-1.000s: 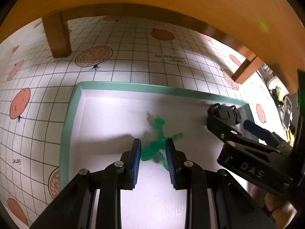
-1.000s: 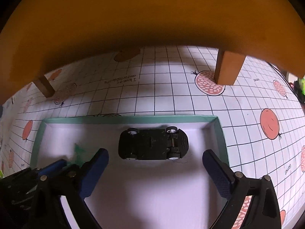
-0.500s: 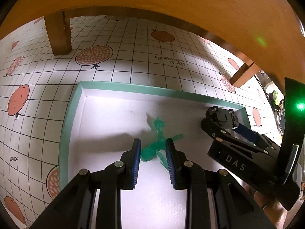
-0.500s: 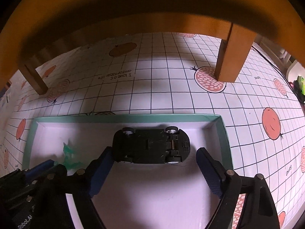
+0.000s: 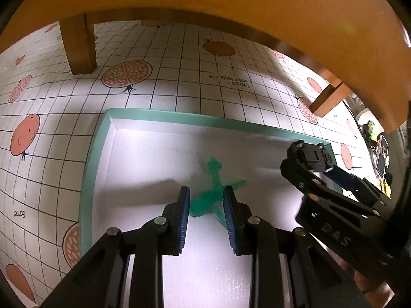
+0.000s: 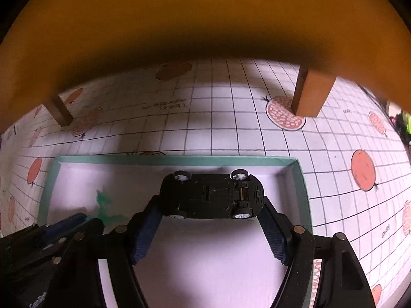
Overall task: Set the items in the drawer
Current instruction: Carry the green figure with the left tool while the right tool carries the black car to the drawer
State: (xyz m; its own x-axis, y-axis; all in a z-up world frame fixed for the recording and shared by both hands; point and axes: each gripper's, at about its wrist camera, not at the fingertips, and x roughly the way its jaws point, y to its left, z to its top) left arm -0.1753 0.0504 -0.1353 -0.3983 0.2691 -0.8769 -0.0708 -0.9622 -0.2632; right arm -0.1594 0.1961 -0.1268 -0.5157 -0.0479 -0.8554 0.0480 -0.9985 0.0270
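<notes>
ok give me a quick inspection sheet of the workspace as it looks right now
surface: tablecloth with a grid and fruit print, under a wooden shelf on legs
job's things: green toy figure and black toy car, belly up, both in the teal-rimmed tray
clutter: small items at the far right edge, too blurred to name
grippers: left gripper closed on the green figure; right gripper closed on the car's two ends
cables: nothing seen
surroundings: dim, wooden legs standing on the cloth
</notes>
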